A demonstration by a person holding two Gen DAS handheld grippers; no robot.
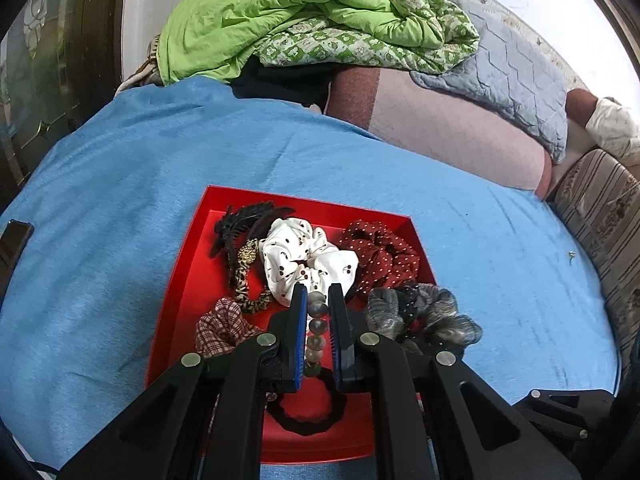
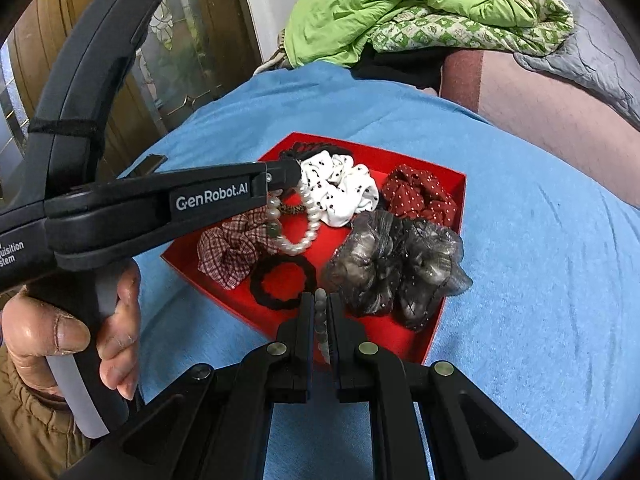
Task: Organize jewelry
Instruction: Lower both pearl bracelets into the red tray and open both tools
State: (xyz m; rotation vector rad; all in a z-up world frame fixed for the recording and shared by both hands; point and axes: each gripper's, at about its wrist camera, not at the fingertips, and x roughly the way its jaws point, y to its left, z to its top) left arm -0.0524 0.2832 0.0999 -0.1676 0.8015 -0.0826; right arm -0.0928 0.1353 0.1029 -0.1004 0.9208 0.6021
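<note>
2 grippers hang over a red tray (image 1: 188, 280) that lies on a blue cloth (image 1: 120, 200) covering the table. The left gripper (image 1: 318, 296) is pinching a pearl bracelet (image 1: 316, 326); from the right wrist view that bracelet (image 2: 304, 224) droops from its tip in a loop above the tray floor. The right gripper (image 2: 320, 304) is nearly pressed together on a short string of grey beads (image 2: 321, 314), held at the near edge of the tray.

In the tray lie a white scrunchie with cherries (image 1: 308, 260), a dark red dotted scrunchie (image 1: 380, 252), a grey sheer scrunchie (image 2: 396, 264), a checked scrunchie (image 2: 228, 248), a black hair tie (image 2: 280, 284), a black hair claw (image 1: 240, 224) and a leopard-print band (image 1: 244, 280).

A hand (image 2: 80, 336) grips the left handle. Behind the table, a green quilt (image 1: 280, 16) is piled on a bed.
</note>
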